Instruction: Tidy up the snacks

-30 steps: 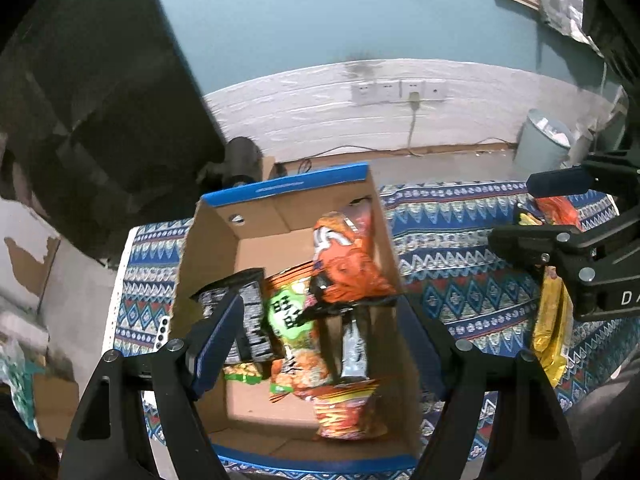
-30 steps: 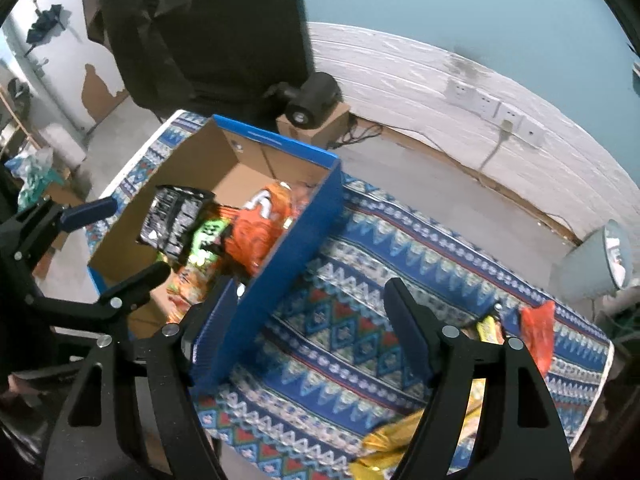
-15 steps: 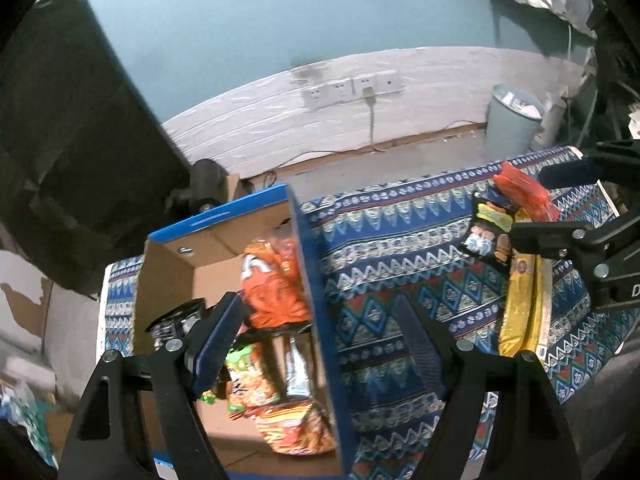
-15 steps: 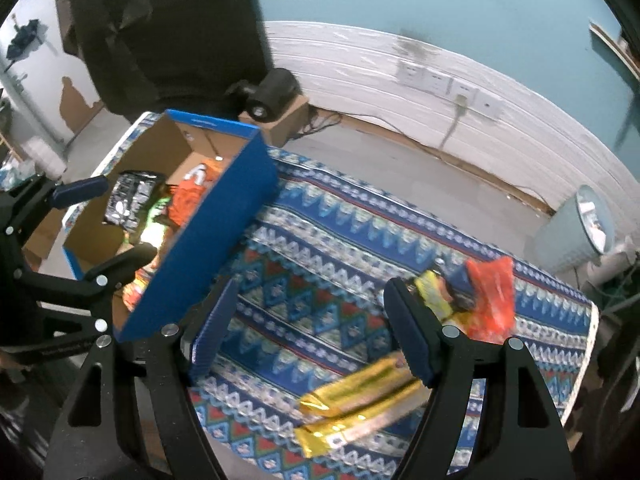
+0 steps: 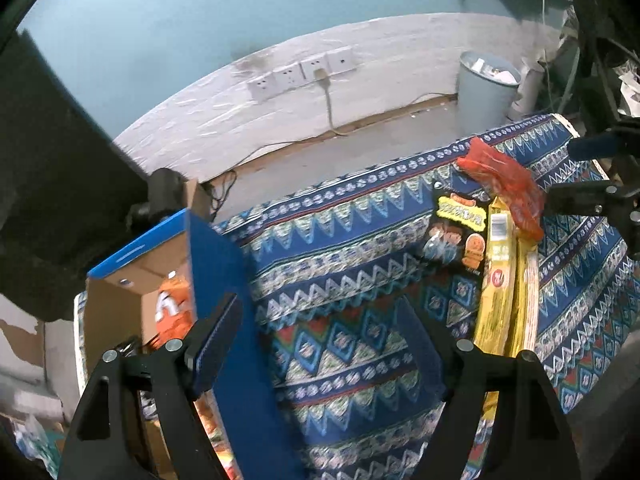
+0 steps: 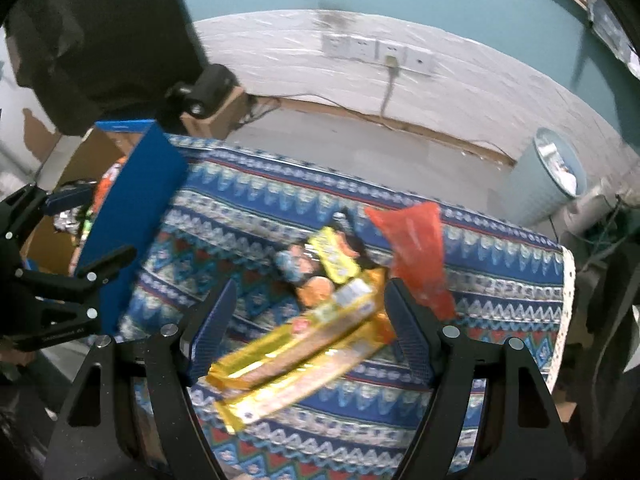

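A blue-sided cardboard box (image 5: 216, 280) (image 6: 132, 200) holds several snack bags, one of them orange (image 5: 172, 312). On the patterned cloth (image 5: 340, 248) lie two long yellow packs (image 6: 300, 348) (image 5: 500, 292), a dark snack bag (image 6: 316, 268) (image 5: 456, 232) and a red pack (image 6: 416, 252) (image 5: 504, 184). My left gripper (image 5: 320, 340) is open and empty above the box's right wall. My right gripper (image 6: 308, 324) is open, with the yellow packs lying between its fingers.
A pale blue bin (image 5: 484, 88) (image 6: 548, 176) stands on the floor beyond the table. A black camera on a small box (image 6: 204, 92) sits behind the cardboard box. The cloth's right edge (image 6: 564, 300) is near the red pack.
Both grippers have swung right, away from the box and toward the loose snacks. The yellow packs now sit between the right gripper's fingers. Both stay open.
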Demonstrator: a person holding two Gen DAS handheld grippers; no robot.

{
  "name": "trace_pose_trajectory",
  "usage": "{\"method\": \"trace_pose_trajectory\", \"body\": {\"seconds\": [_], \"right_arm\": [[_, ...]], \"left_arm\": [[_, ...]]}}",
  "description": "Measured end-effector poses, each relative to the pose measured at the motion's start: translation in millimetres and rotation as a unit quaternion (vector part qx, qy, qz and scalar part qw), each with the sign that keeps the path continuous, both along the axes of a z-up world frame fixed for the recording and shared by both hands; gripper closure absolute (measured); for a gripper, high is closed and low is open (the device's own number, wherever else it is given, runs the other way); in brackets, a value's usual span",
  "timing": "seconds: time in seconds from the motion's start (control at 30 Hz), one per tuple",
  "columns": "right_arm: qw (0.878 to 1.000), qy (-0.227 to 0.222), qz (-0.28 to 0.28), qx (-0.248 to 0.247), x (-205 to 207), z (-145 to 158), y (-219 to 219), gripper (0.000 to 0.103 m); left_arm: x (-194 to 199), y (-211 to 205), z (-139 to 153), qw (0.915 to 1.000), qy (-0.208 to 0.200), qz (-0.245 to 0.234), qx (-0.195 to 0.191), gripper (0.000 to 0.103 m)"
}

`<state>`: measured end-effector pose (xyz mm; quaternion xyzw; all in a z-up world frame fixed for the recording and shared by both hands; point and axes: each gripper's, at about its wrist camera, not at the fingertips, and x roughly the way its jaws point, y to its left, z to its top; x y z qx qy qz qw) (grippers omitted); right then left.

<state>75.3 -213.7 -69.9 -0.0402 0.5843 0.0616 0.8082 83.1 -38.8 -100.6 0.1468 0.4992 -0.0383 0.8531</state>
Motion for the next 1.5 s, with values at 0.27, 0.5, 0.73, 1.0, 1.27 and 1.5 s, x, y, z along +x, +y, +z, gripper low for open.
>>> {"method": "trace_pose_trajectory", "body": {"seconds": [0.27,0.5,0.73,1.0,1.27,1.5], "right_arm": [[0.999,0.041,-0.01,-0.024,23.0,-23.2,-56.2,0.027],[0.998,0.065,-0.014,-0.012,42.4,-51.6,-84.4,0.027],[0.996,0.084,-0.034,-0.009,53.9,-88.4,-98.0,0.027],[0.995,0.095,-0.04,-0.002,59.0,-114.6,-99.7,0.027],[0.992,0.12,-0.048,-0.011,54.3,-133.0,-105.8,0.052],[0.991,0.11,-0.081,-0.006,42.7,-117.8,-117.4,0.067]], "left_arm": [[45.7,-31.6,-26.6,0.9979,0.048,-0.018,-0.039,0.022],[73.6,-53.0,-47.7,0.9953,0.07,-0.036,-0.055,0.022],[96.1,-63.2,-71.3,0.9937,0.087,-0.028,-0.065,0.022],[103.4,-73.4,-86.2,0.9917,0.101,-0.028,-0.074,0.022],[103.8,-84.9,-91.0,0.9897,0.109,-0.032,-0.087,0.022],[105.9,-98.5,-105.5,0.9867,0.128,-0.037,-0.094,0.022]]}}
